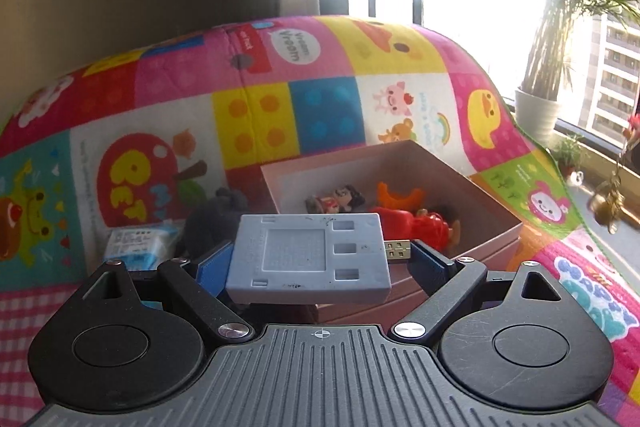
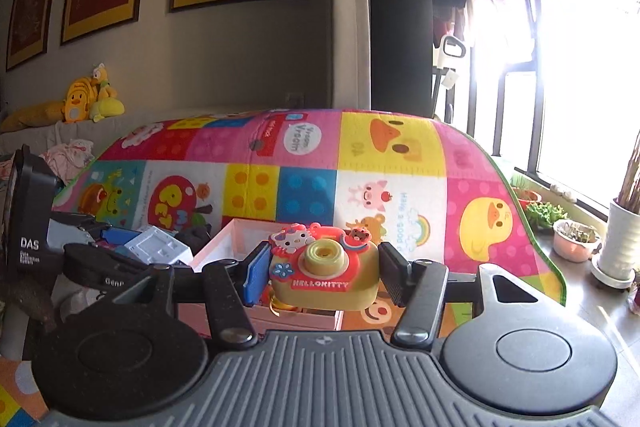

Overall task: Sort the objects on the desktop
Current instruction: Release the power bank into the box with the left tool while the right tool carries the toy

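The left gripper [image 1: 316,263] holds a flat grey-blue plastic device [image 1: 310,259] lengthwise across its wide-set fingers [image 1: 214,269], so the fingers stand far apart yet press on both short ends; a gold USB plug [image 1: 398,251] sticks out of the device's right end beside the right finger. The device hangs in the air in front of and above the near wall of an open pink box [image 1: 496,223], which rests on a desk covered by a bright patchwork play mat [image 1: 256,119]. Inside the box lie a small doll figure with dark hair [image 1: 336,201], an orange toy [image 1: 400,193] and a red toy [image 1: 420,225]. Left of the box, on the mat, sit a dark grey soft object [image 1: 216,223] and a blue-and-white packet [image 1: 140,245]. In the right wrist view, the right gripper [image 2: 324,273] has its fingers [image 2: 256,277] about half closed on a yellow and red Hello Kitty toy camera [image 2: 326,271], gripped at its two sides and lifted clear of the surface, with the pink box [image 2: 228,239] just behind and below it. The left gripper [image 2: 120,247] and its grey-blue device [image 2: 158,245] show at the left of that view, near the box's left side. Potted plants [image 2: 576,239] stand along the bright window sill at the right.
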### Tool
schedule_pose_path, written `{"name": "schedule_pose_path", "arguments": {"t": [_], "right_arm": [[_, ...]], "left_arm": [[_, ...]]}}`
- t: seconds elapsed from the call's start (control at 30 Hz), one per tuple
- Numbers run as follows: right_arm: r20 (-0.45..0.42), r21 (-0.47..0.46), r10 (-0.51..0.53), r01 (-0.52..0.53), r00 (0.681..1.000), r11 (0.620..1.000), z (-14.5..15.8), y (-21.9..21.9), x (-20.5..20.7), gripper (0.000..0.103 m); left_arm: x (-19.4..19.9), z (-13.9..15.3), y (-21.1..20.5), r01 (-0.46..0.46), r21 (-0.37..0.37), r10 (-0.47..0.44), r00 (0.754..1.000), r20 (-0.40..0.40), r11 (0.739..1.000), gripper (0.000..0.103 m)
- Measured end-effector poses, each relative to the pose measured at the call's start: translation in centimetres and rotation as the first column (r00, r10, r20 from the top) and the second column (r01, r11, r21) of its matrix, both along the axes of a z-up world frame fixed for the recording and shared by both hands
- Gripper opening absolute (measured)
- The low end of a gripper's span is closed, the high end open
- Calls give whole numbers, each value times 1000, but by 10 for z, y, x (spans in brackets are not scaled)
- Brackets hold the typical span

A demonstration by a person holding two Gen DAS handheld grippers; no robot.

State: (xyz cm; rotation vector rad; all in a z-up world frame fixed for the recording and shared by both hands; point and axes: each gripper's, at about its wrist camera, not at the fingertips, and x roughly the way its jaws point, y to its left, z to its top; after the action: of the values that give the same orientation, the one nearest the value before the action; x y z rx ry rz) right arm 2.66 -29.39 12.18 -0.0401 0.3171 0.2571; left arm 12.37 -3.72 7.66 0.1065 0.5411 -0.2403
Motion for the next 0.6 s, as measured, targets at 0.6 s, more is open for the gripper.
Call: {"name": "schedule_pose_path", "arguments": {"t": [0.6], "right_arm": [[-114, -1, -38, 38, 993, 999, -32, -1, 25, 57]], "left_arm": [[-2, -26, 2, 27, -104, -28, 1000, -4, 994, 101]]}}
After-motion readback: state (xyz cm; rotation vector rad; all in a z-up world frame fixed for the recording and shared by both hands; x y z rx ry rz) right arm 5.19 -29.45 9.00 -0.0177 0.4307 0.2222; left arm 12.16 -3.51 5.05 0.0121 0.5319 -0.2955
